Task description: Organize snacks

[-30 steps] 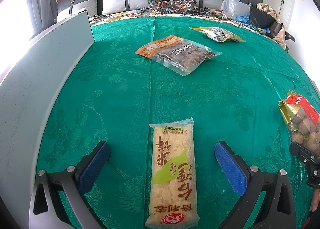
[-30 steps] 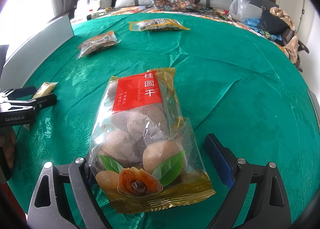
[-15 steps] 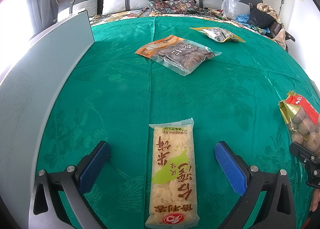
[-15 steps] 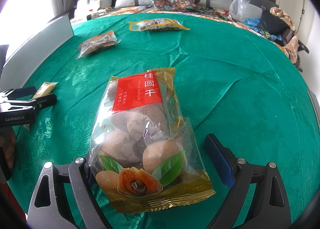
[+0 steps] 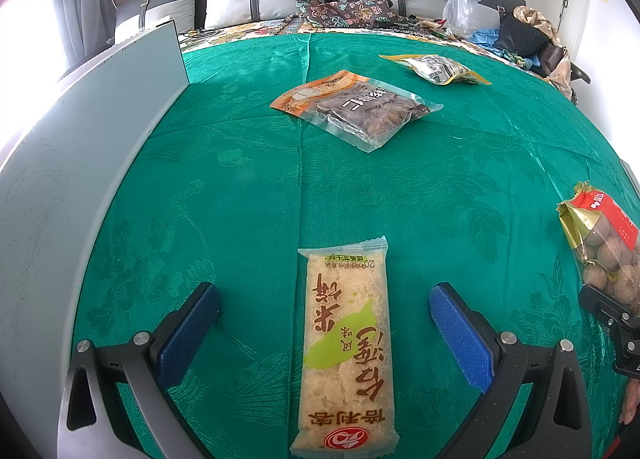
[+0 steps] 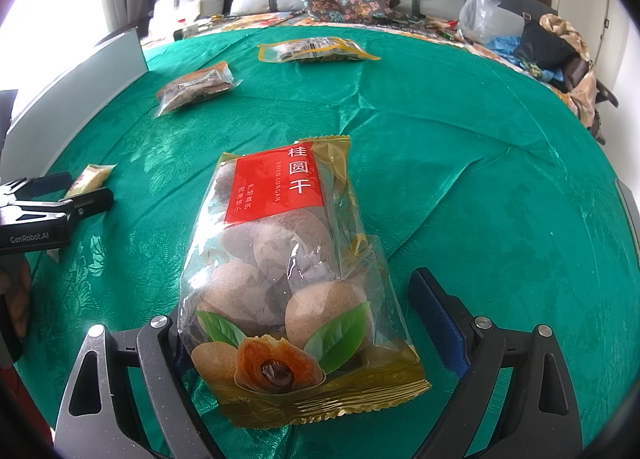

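Observation:
My left gripper (image 5: 324, 323) is open, its blue pads on either side of a long yellow rice-cake packet (image 5: 346, 351) lying flat on the green cloth, not touching it. My right gripper (image 6: 296, 323) is open around a clear bag of dried longan (image 6: 288, 259) with a red label and gold edges; its left pad is hidden behind the bag. The longan bag also shows at the right edge of the left wrist view (image 5: 604, 247). The rice-cake packet shows small at the left of the right wrist view (image 6: 90, 179), beside the left gripper (image 6: 68, 199).
A packet of dark snacks with an orange end (image 5: 356, 109) and a yellow-edged packet (image 5: 436, 69) lie farther back on the green cloth (image 5: 240, 179). A grey-white board (image 5: 80, 147) stands along the left side. Pillows and clutter (image 5: 344, 7) lie behind.

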`<state>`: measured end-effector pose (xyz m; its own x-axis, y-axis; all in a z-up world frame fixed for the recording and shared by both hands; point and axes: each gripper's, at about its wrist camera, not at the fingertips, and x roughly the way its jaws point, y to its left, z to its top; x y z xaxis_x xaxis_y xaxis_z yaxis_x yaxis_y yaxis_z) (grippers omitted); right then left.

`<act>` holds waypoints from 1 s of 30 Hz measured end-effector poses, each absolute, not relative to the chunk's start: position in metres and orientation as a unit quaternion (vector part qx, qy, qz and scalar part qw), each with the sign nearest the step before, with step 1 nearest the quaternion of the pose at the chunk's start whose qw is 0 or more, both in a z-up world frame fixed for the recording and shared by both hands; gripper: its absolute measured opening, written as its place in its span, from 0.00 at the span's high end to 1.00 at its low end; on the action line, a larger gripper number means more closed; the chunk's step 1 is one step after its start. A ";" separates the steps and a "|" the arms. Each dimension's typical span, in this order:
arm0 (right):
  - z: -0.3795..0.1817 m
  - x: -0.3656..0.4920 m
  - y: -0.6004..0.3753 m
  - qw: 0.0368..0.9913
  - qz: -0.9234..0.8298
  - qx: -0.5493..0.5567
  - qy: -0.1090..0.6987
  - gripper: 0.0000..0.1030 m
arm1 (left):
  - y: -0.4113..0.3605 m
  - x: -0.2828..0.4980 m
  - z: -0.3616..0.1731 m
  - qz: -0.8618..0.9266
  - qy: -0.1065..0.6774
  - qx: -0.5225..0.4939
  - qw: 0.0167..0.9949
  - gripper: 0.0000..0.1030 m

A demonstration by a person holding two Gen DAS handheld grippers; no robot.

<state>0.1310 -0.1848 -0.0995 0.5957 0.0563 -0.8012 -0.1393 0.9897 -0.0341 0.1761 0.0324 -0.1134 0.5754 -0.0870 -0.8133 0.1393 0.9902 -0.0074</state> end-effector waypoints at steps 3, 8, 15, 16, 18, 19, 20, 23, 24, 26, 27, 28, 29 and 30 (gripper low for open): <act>-0.099 0.131 -0.185 0.892 0.054 -0.047 0.446 0.10 | 0.032 0.176 -0.114 -0.064 0.456 0.029 0.887 0.00; -0.099 0.131 -0.184 0.892 0.053 -0.048 0.446 0.10 | 0.034 0.174 -0.113 -0.083 0.467 0.040 0.879 0.00; -0.097 0.136 -0.184 0.876 0.058 -0.055 0.476 0.11 | 0.029 0.171 -0.109 -0.106 0.544 0.064 0.830 0.03; -0.095 0.139 -0.184 0.867 0.054 -0.056 0.493 0.11 | 0.027 0.169 -0.108 -0.108 0.544 0.067 0.829 0.07; -0.087 0.143 -0.186 0.856 0.046 -0.049 0.513 0.11 | 0.022 0.163 -0.102 -0.117 0.536 0.070 0.833 0.34; -0.078 0.143 -0.187 0.855 0.051 -0.040 0.514 0.11 | 0.020 0.161 -0.100 -0.121 0.533 0.072 0.835 0.43; -0.072 0.144 -0.187 0.855 0.056 -0.037 0.515 0.11 | 0.017 0.158 -0.097 -0.127 0.529 0.077 0.836 0.64; -0.050 0.148 -0.187 0.848 0.068 -0.042 0.524 0.11 | 0.018 0.152 -0.095 -0.137 0.530 0.075 0.833 0.73; -0.044 0.152 -0.188 0.843 0.070 -0.045 0.532 0.11 | 0.022 0.150 -0.093 -0.136 0.531 0.068 0.834 0.73; -0.043 0.162 -0.188 0.828 0.074 -0.044 0.555 0.11 | 0.031 0.145 -0.092 -0.136 0.534 0.036 0.833 0.73; -0.044 0.166 -0.187 0.819 0.078 -0.046 0.566 0.11 | 0.036 0.143 -0.092 -0.137 0.535 0.017 0.833 0.73; -0.046 0.169 -0.184 0.812 0.085 -0.053 0.575 0.11 | 0.040 0.140 -0.091 -0.138 0.535 0.000 0.834 0.73; -0.049 0.171 -0.178 0.806 0.092 -0.068 0.581 0.11 | 0.042 0.136 -0.091 -0.137 0.534 -0.014 0.834 0.73; -0.054 0.173 -0.171 0.801 0.095 -0.091 0.584 0.11 | 0.044 0.132 -0.092 -0.137 0.532 -0.022 0.835 0.73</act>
<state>0.1728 -0.1714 -0.0535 0.3000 0.0449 -0.9529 -0.2581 0.9655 -0.0358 0.1324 0.0441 -0.0915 0.3964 -0.2527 -0.8826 0.2063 0.9613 -0.1825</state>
